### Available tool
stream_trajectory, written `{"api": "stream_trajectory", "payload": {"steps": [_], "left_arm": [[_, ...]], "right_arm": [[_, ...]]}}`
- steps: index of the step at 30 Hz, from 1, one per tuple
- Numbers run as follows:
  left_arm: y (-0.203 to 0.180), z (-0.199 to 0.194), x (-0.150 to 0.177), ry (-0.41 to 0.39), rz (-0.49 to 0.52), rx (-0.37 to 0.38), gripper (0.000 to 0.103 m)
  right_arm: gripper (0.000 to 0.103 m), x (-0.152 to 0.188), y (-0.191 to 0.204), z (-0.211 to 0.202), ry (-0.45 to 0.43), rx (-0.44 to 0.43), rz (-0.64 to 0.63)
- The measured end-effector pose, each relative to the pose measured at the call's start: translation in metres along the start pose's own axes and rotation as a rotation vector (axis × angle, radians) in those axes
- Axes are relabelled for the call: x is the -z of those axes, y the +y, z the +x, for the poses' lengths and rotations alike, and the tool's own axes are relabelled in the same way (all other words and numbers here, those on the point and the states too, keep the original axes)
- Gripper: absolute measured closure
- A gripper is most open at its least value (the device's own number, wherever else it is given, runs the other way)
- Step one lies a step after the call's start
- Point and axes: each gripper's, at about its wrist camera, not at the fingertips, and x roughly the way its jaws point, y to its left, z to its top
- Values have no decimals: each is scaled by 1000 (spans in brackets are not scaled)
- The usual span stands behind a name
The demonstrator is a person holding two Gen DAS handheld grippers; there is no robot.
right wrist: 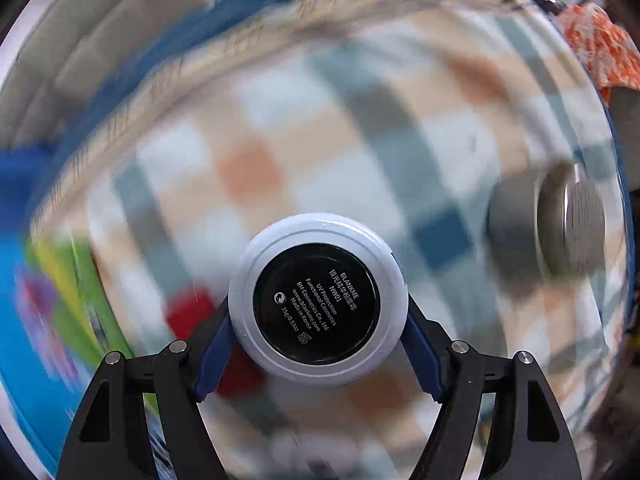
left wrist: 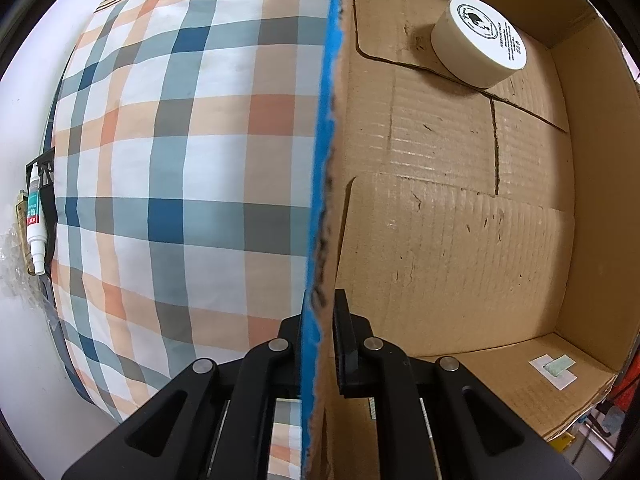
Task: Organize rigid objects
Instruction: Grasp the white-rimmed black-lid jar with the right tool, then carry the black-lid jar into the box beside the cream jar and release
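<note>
Low in the right wrist view, the right gripper [right wrist: 318,340] clamps the cosmetic compact [right wrist: 318,300]. Keep it level. The left gripper [left wrist: 318,320] pinches the cardboard box [left wrist: 580,160] wall.

Your left camera looks straight down along its tongs [left wrist: 320,320], very close to the cardboard box [left wrist: 460,200] wall that splits the frame top to bottom. Your right camera also looks straight down, close over a round compact [right wrist: 318,300] at lower middle. Both views share the checked cloth [left wrist: 180,160], blurred in the right one.
</note>
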Motion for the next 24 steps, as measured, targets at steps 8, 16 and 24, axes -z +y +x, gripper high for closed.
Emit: {"api": "stream_trajectory", "payload": {"steps": [8, 16, 24], "left_arm": [[-3, 1, -1, -6, 1, 4, 98], [7, 2, -2, -5, -32, 58, 98], [20, 4, 2, -4, -41, 73, 98]], "right_arm": [[24, 41, -11, 11, 44, -19, -8], [24, 33, -2, 15, 62, 30, -26], [26, 35, 1, 3, 38, 56, -48]]}}
